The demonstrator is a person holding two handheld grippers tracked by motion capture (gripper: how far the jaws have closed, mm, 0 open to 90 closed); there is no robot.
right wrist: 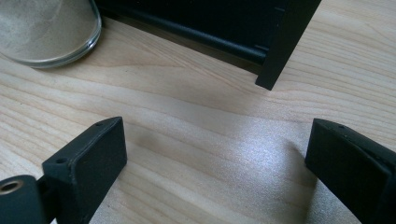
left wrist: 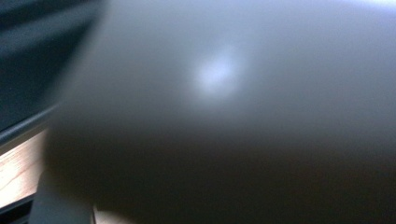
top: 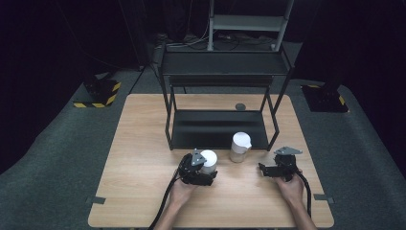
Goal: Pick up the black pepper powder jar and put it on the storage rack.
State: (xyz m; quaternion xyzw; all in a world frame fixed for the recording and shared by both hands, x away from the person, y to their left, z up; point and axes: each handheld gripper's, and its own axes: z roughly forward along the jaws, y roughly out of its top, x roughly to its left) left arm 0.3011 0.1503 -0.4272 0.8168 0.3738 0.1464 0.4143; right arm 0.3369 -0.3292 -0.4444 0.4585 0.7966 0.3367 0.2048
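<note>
1. Two grippers low over the wooden table, one in each hand, just in front of the black metal rack.
2. Left gripper pressed right up against a white cup, near the table's middle, just left of the lidded jar.
3. Up close in the left gripper view: a blurred pale grey wall of the cup right against the lens; jaws hidden behind it, so clenched or released, cannot tell.
4. Right gripper well apart from the cup, jaws spread wide over bare wood, grasping nothing.
5. Same spread in the right gripper view, wood grain between the black pads.
6. Glass jar with white lid upright between the grippers, at the rack's front edge; its powder-filled base at top left of the right gripper view, beside a rack leg.
</note>
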